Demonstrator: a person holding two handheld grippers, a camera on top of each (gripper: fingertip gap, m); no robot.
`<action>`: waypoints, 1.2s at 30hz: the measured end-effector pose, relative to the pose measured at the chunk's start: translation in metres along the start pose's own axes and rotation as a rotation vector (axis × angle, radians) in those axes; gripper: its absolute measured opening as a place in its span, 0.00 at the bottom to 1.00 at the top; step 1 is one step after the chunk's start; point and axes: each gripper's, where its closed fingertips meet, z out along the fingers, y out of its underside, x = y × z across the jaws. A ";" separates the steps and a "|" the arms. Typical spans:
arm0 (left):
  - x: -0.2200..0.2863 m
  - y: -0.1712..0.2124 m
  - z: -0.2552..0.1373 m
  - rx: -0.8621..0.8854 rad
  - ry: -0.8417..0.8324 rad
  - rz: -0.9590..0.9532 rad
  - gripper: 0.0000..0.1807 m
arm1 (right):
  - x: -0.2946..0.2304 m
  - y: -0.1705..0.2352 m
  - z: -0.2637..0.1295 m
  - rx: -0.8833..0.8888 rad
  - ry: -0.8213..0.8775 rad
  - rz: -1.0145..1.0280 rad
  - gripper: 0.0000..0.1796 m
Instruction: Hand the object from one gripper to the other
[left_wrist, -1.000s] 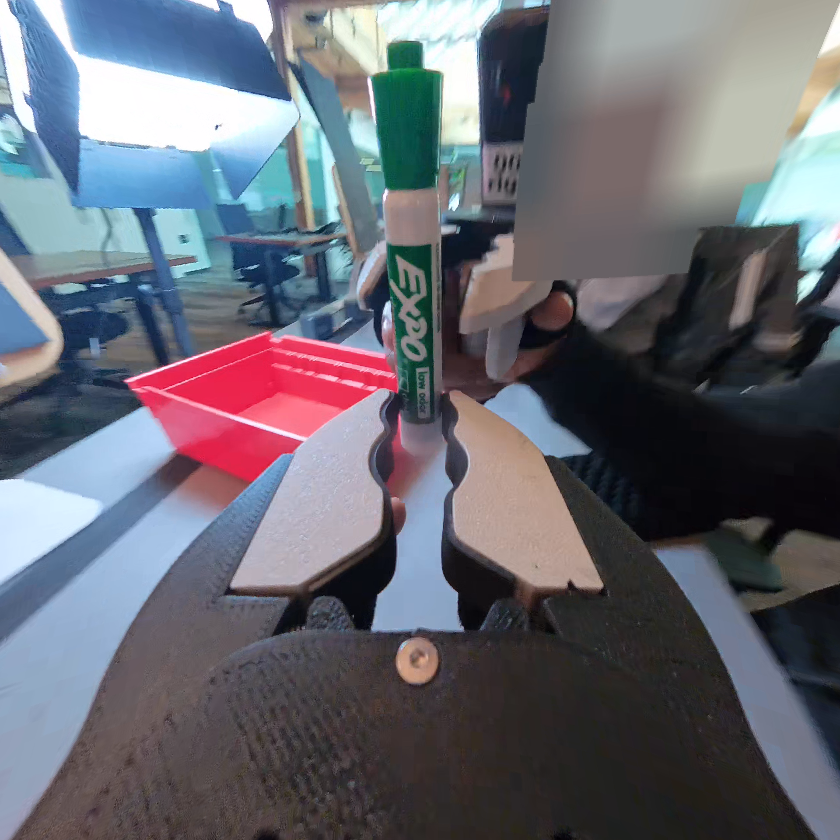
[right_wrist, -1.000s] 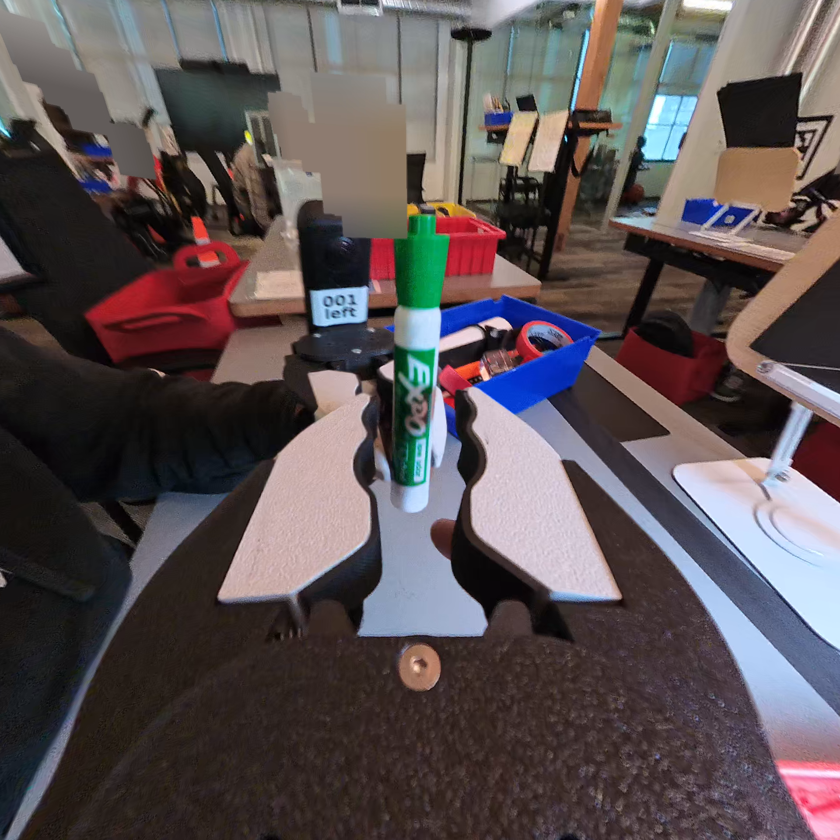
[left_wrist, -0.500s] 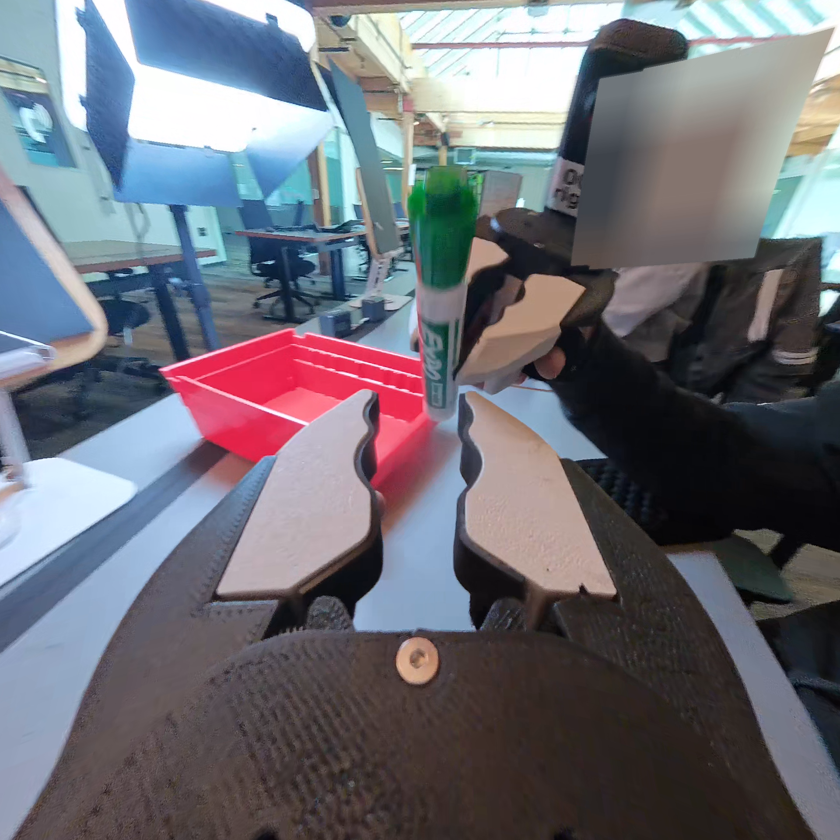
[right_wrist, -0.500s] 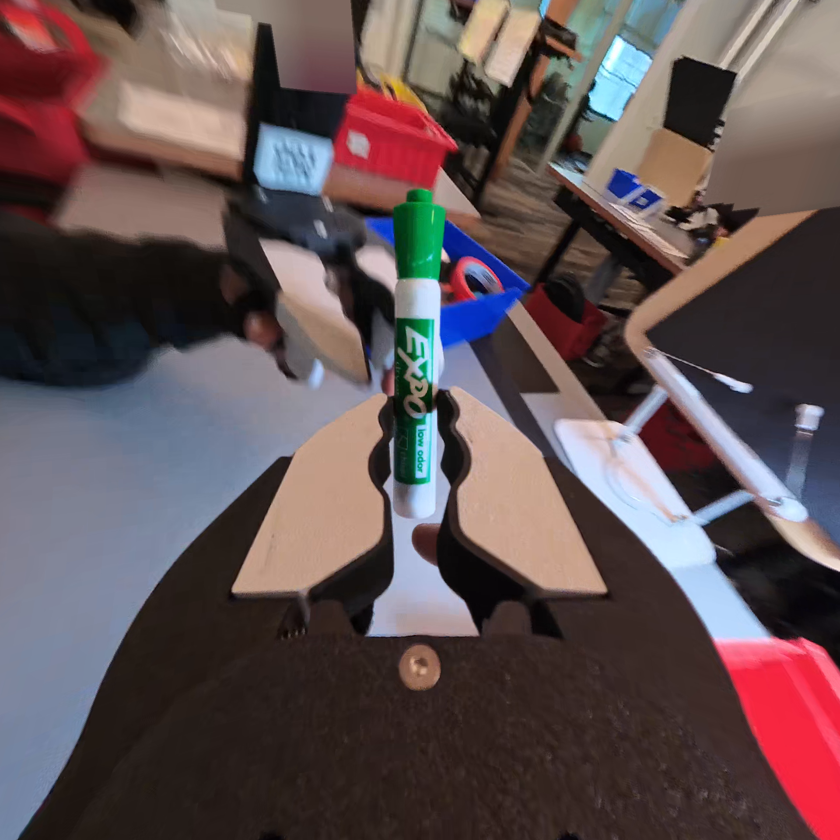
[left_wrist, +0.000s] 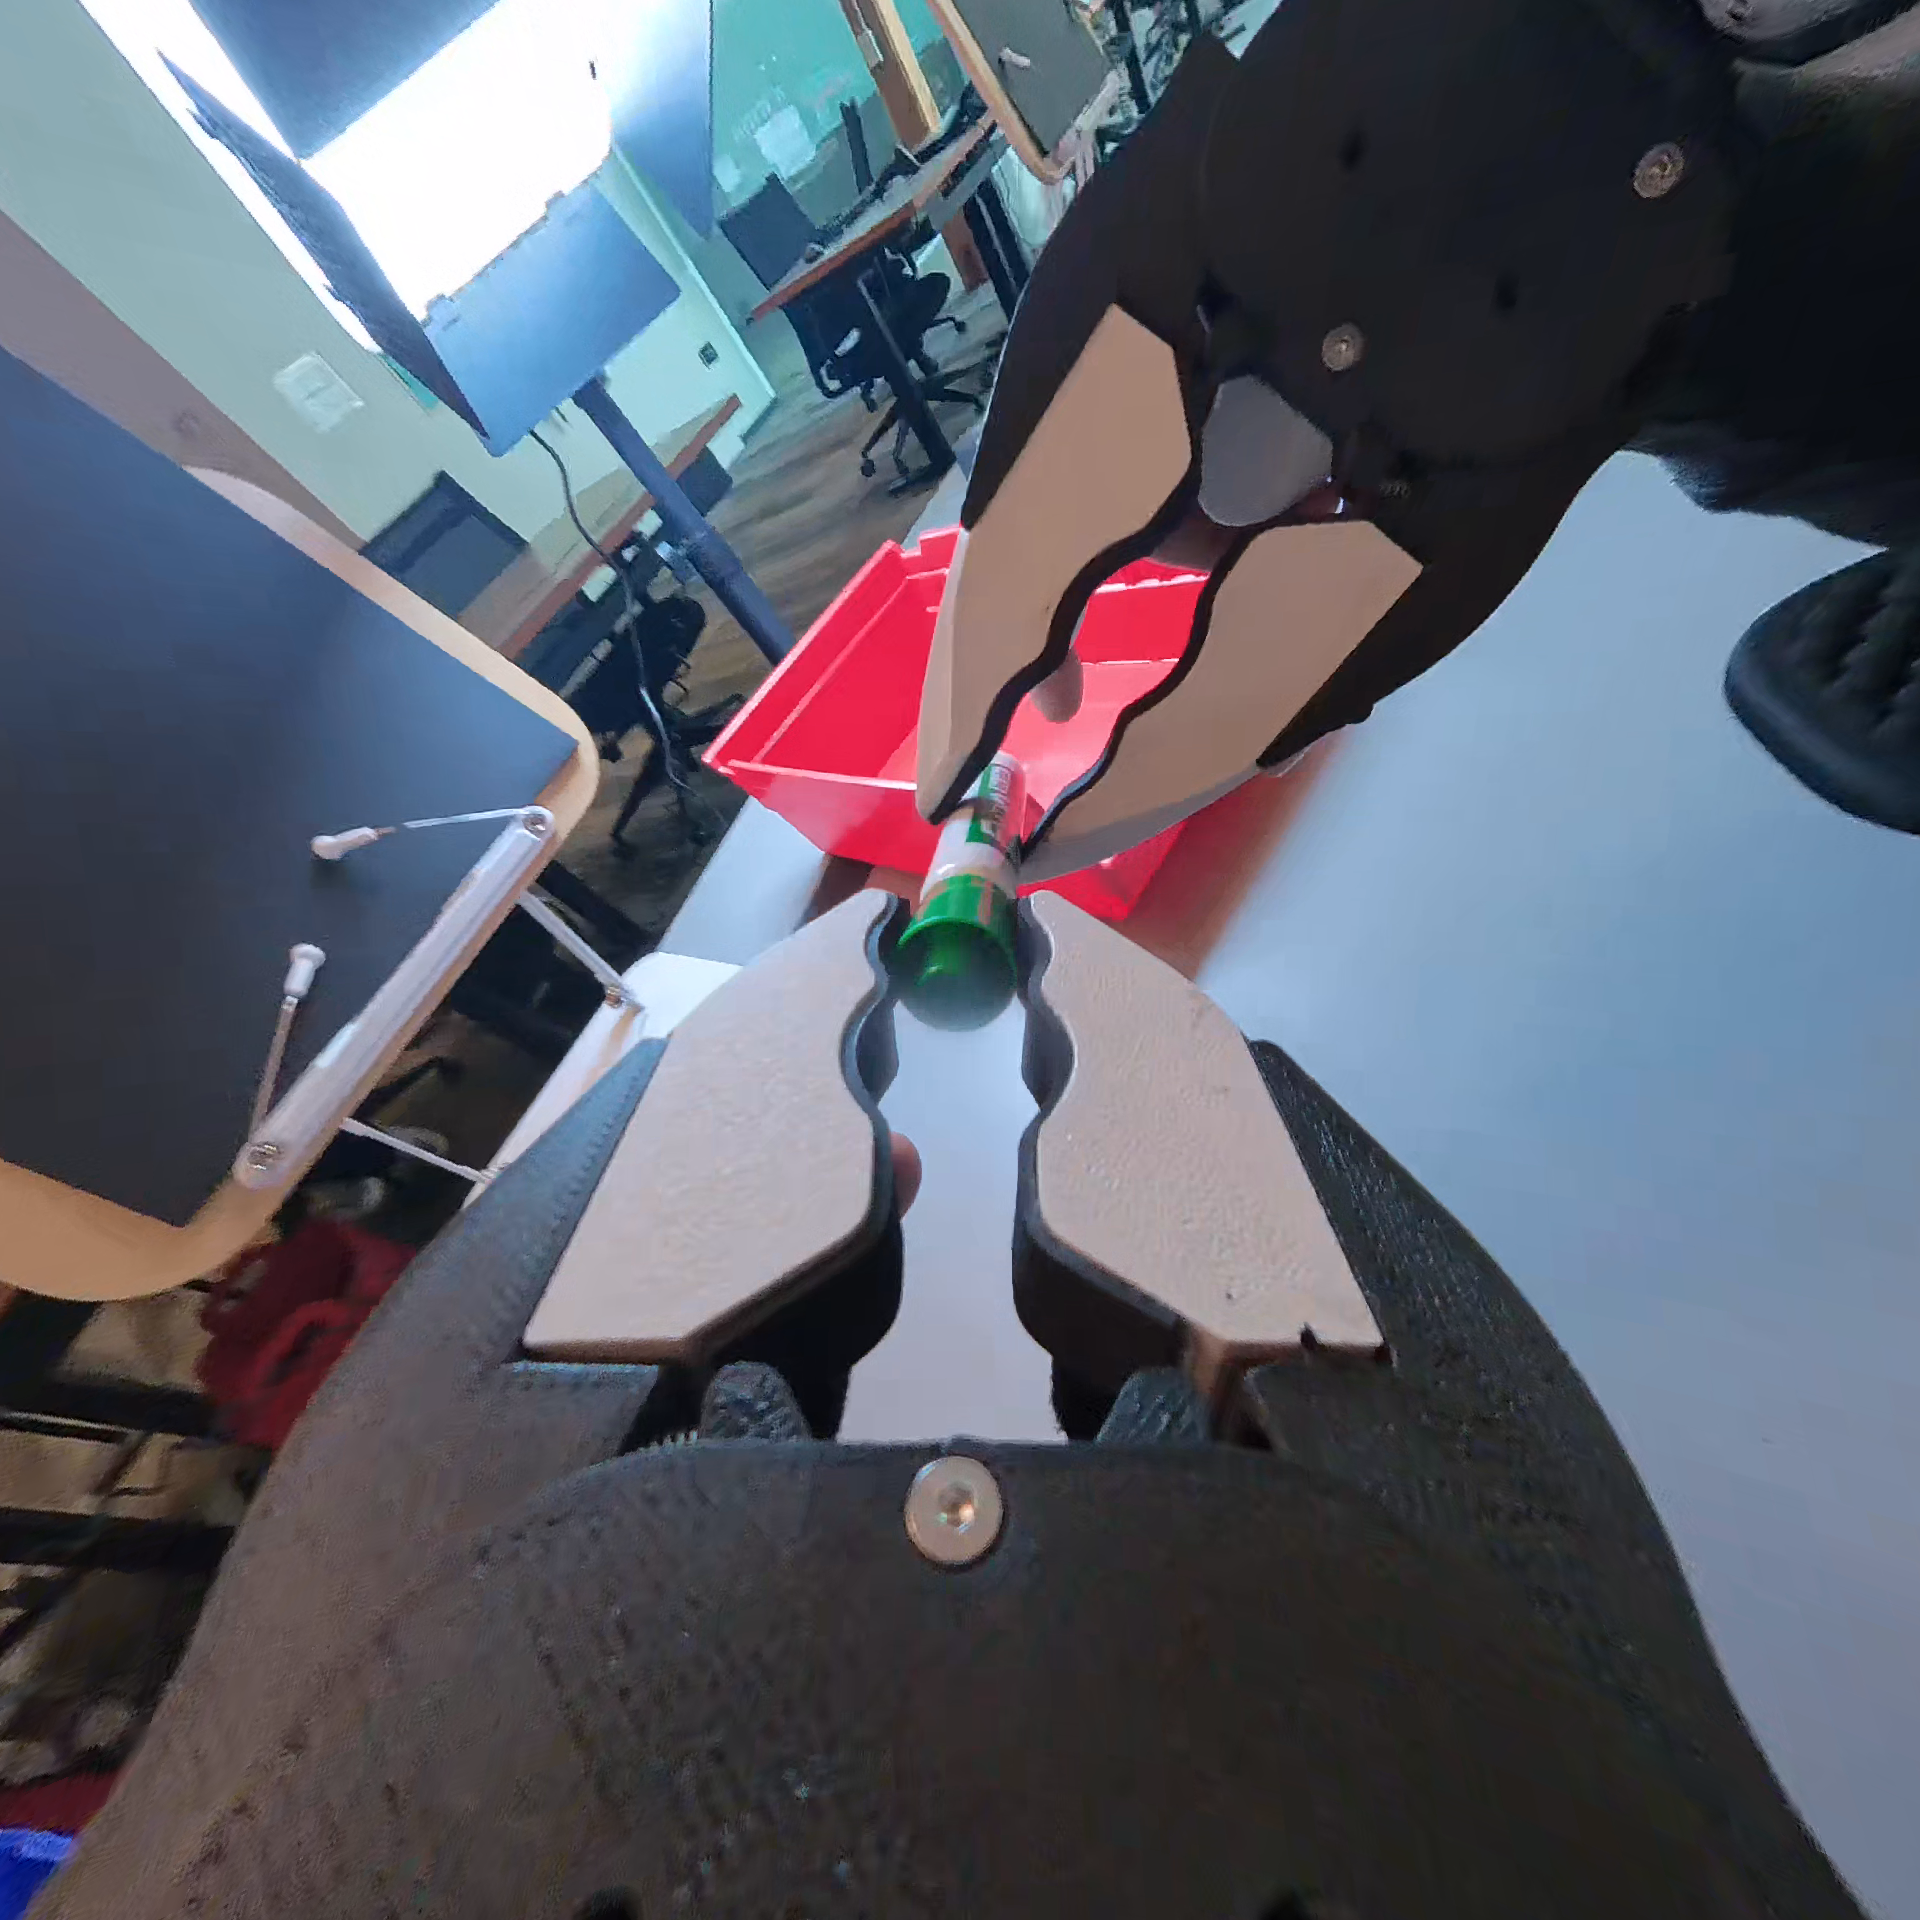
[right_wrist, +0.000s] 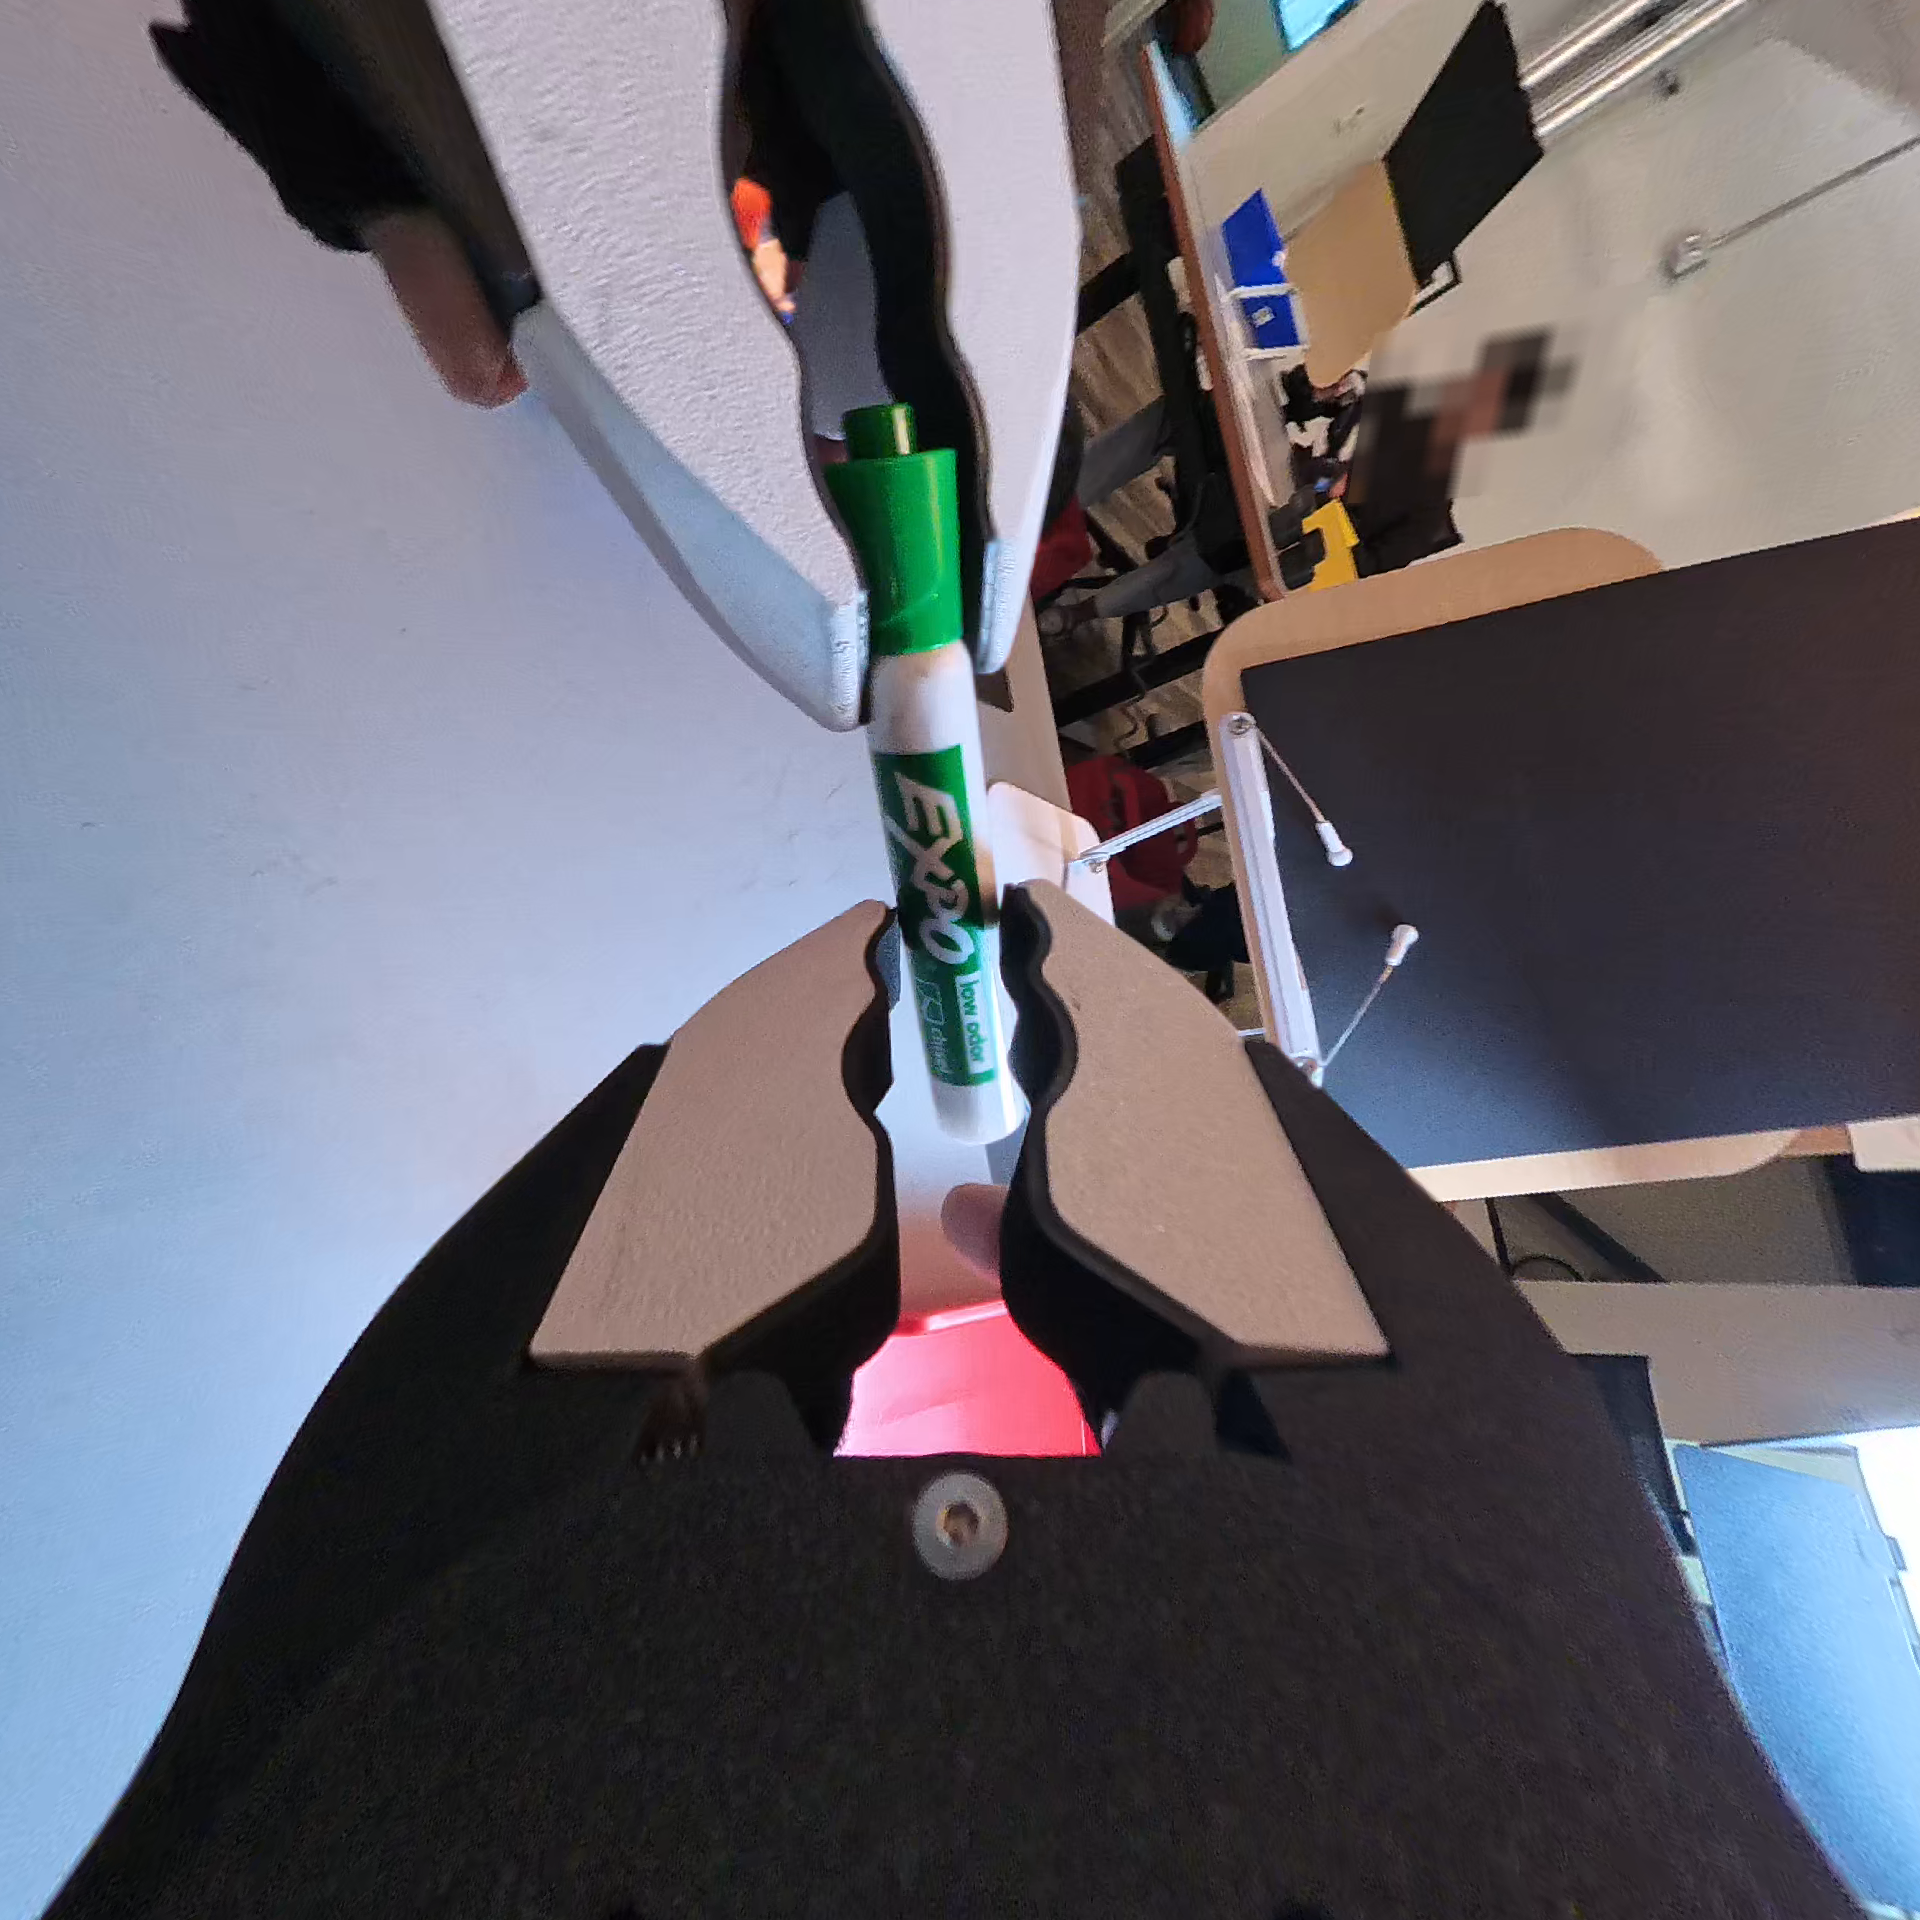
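Mid-handoff, judged. Green marker (right_wrist: 940, 914) clamped at barrel btwn right gripper (right_wrist: 943, 920) tips; cap end sits btwn left gripper (left_wrist: 954, 920) tips, contact w/ pads there, grip firmness unclear. Next: confirm left grip firm before right lets go. Red bin (left_wrist: 831, 727) just beyond left tips, visible part bare.

Green-and-white marker (right_wrist: 940, 914), red bin (left_wrist: 842, 717), grey table (left_wrist: 1558, 935)
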 end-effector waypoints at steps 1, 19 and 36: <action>-0.002 -0.003 -0.001 0.023 -0.023 0.016 0.11 | 0.006 -0.002 -0.001 0.021 0.027 0.022 0.11; -0.038 -0.053 -0.043 0.464 -0.503 0.197 0.11 | 0.046 -0.076 -0.029 0.895 -0.498 1.375 0.27; -0.023 -0.017 -0.005 0.327 -0.140 -0.153 0.14 | 0.052 -0.053 -0.023 0.726 -0.200 1.089 0.11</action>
